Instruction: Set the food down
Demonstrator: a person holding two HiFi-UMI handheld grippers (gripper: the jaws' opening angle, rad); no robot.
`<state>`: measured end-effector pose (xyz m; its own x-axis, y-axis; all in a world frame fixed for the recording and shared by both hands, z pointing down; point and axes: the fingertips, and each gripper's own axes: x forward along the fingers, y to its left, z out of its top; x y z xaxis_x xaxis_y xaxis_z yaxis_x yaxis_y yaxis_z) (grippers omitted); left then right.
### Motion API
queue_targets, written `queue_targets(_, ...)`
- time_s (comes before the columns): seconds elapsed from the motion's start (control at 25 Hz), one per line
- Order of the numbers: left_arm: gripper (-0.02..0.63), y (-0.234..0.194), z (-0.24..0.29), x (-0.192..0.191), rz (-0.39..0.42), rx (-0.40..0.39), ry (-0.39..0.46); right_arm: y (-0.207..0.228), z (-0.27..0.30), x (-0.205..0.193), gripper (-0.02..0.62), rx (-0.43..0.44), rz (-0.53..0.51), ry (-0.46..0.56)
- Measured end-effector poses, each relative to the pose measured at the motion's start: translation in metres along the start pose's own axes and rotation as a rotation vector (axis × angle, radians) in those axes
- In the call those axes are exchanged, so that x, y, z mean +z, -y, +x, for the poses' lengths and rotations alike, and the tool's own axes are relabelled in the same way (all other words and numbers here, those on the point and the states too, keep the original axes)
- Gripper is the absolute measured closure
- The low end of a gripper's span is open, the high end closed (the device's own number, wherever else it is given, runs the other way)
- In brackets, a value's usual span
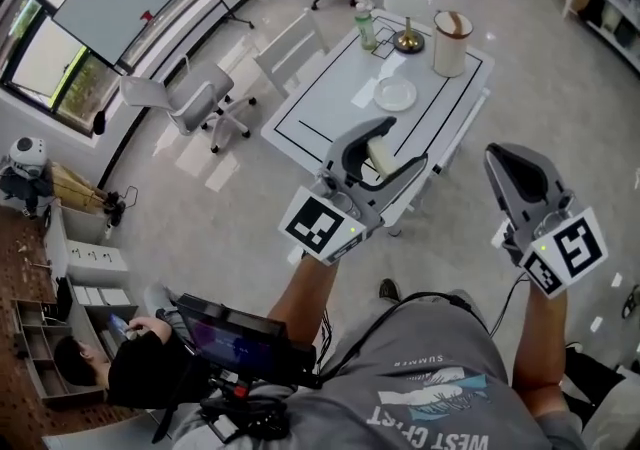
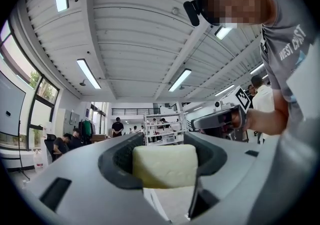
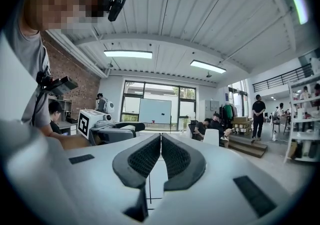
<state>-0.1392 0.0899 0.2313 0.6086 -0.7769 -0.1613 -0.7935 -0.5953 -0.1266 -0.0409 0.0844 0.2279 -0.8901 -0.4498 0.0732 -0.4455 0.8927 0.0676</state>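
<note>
Left gripper [image 1: 408, 142]: jaws are clamped on the food [image 2: 165, 165], a pale yellow block with rounded corners. One pad sits on each side face. In the left gripper view the block fills the gap between the jaws at lower centre of the frame, and only ceiling and room show behind it.

Right gripper [image 3: 160, 141]: jaws are pressed together with nothing between them. In the head view it sits at lower right, off to the side of the table [image 1: 330, 88] and idle.

The table is white with a black outline, at upper centre of the head view. On it are an empty white plate [image 1: 396, 93] near the middle, and a bottle [image 1: 366, 26] and a white canister [image 1: 452, 43] at the far end.

Position of the food: held in the air at centre frame in the head view. In the picture it overlaps the table's near edge. Its height above the top cannot be told, and no contact with any surface is seen.

Progress (judgement): the food is gripped and carried, but the set-down has not yet begun.

Remaining steps:
- Bring the block over the tabletop.
- Lower it until it rests.
- Part the left jaws and back off.

The empty plate looks the likely target, but that is a guess, since the task names no spot.
</note>
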Motion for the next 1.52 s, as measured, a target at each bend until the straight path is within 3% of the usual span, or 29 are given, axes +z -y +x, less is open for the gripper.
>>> queue_targets(0.36,0.345,-0.043,0.034,-0.030,-0.029,0.014,-0.027,0.037,0.028,-0.018,0.587,0.000,0.026,-0.041)
queue_targets(1.0,0.345,-0.087,0.129,-0.095,-0.008,0.172,-0.135,0.140,0.027,-0.036,0.588,0.106,0.011,-0.040)
queue_targets(1.52,0.345,-0.125,0.160,-0.167,-0.035,0.212,-0.269,0.176,0.031,-0.059,0.588,0.098,0.065,-0.067)
